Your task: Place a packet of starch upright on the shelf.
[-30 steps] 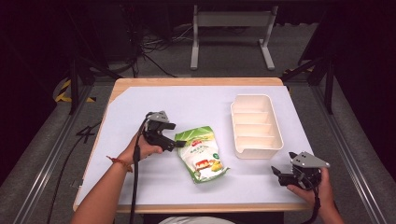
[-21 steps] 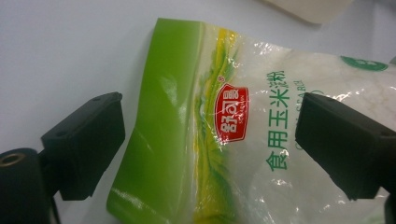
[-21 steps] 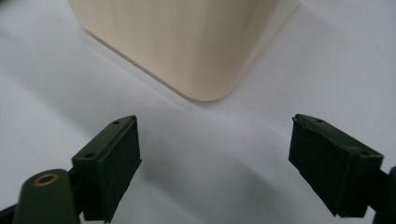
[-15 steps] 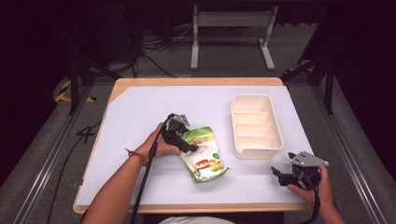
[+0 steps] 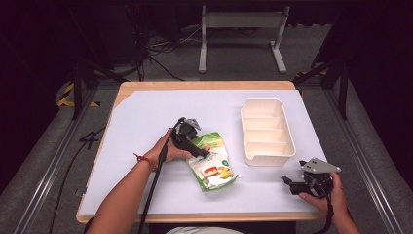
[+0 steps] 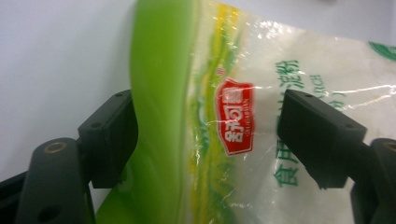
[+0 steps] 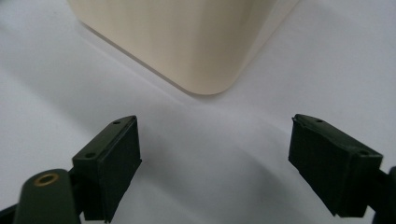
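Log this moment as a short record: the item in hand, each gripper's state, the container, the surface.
item: green and clear food pouch, lying flat
left gripper: astride the pouch's top edge, jaws have just been closing, grip not yet firm
right gripper: open, holding nothing, near tray corner
container: cream divided tray, compartments bare
surface: white table

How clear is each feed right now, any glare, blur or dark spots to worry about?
Left gripper view: the green and white plastic food pouch is soft-focused, with glare streaks on its film. Right gripper view: the cream plastic tray is blurred, casting a faint shadow. High view: the white table is evenly lit, surroundings dark.
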Demonstrator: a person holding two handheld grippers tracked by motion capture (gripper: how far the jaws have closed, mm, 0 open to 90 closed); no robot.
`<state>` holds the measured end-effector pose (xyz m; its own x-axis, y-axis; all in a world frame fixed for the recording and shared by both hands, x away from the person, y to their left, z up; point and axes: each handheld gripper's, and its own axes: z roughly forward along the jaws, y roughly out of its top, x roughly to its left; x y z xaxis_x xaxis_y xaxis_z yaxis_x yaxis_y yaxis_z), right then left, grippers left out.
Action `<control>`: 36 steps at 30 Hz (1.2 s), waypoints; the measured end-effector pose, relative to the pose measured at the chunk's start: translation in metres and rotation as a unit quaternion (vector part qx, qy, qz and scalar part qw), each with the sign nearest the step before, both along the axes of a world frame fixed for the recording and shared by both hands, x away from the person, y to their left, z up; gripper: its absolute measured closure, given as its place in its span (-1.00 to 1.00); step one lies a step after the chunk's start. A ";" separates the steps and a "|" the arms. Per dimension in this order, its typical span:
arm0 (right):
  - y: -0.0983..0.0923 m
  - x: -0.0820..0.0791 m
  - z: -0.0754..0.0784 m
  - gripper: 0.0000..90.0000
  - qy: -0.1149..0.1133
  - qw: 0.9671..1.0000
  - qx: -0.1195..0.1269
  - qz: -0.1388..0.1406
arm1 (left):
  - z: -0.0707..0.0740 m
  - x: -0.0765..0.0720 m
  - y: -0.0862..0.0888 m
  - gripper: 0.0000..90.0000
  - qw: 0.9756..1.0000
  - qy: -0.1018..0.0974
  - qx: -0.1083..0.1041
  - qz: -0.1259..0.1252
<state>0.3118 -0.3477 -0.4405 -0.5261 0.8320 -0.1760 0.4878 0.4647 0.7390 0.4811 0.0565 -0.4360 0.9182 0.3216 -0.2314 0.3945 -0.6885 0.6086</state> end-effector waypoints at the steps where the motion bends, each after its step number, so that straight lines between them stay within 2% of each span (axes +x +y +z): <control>1: 0.000 0.000 0.000 -0.64 0.001 1.000 0.000 0.000 | 0.002 -0.001 -0.002 -0.23 1.000 0.006 -0.003 -0.010; 2: 0.000 0.000 0.000 -0.64 0.002 1.000 0.001 0.000 | 0.002 -0.002 -0.004 -0.18 1.000 0.009 -0.001 -0.016; 4: 0.000 0.000 0.000 -0.64 0.003 1.000 0.003 0.001 | 0.004 -0.004 -0.006 -0.04 1.000 0.001 0.008 -0.029; 6: 0.000 0.000 -0.001 -0.64 0.005 1.000 0.002 0.004 | 0.004 -0.006 -0.006 0.07 1.000 -0.003 0.010 -0.027; 8: 0.001 0.000 -0.001 -0.64 0.008 1.000 0.000 0.006 | 0.005 -0.008 -0.006 0.25 0.999 -0.018 0.013 -0.033; 10: 0.001 0.001 -0.002 -0.64 0.011 1.000 0.000 0.007 | 0.005 -0.011 -0.008 0.47 0.999 -0.021 0.019 -0.039; 12: 0.001 0.000 -0.002 -0.64 0.011 1.000 -0.001 0.008 | 0.006 -0.014 -0.010 0.65 0.998 -0.032 0.026 -0.040; 14: 0.001 0.000 -0.001 -0.64 0.012 1.000 -0.001 0.007 | 0.007 -0.016 -0.011 0.77 0.998 -0.036 0.031 -0.040; 15: 0.001 0.000 -0.001 -0.64 0.012 1.000 -0.001 0.007 | 0.007 -0.016 -0.010 0.80 0.998 -0.040 0.033 -0.038; 19: 0.000 0.000 0.000 -0.64 0.011 1.000 0.001 0.004 | 0.009 -0.020 -0.006 0.94 0.997 -0.061 0.017 -0.032; 25: -0.001 -0.001 0.002 -0.64 0.004 1.000 0.006 0.002 | 0.017 -0.029 -0.002 0.96 0.995 -0.095 -0.003 -0.012; 27: -0.002 -0.001 0.002 -0.64 0.003 1.000 0.007 0.002 | 0.024 -0.034 -0.002 0.96 0.994 -0.113 -0.011 -0.010; 29: -0.002 -0.002 0.003 -0.64 0.000 1.000 0.009 0.000 | 0.034 -0.042 -0.002 0.96 0.990 -0.139 -0.023 -0.008; 30: -0.002 -0.002 0.003 -0.64 -0.001 1.000 0.009 0.001 | 0.038 -0.045 -0.002 0.96 0.989 -0.146 -0.027 -0.007; 33: -0.002 -0.002 0.003 -0.64 -0.002 1.000 0.009 0.001 | 0.051 -0.056 -0.001 0.96 0.983 -0.179 -0.039 -0.005; 36: -0.002 -0.002 0.004 -0.64 -0.001 1.000 0.010 0.000 | 0.065 -0.066 0.002 0.96 0.975 -0.213 -0.057 0.004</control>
<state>0.3099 -0.3497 -0.4370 -0.5257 0.8354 -0.1603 0.4857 0.4495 0.7497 0.4154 0.0587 -0.3709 0.9366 0.3229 0.1362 0.0937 -0.6052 0.7905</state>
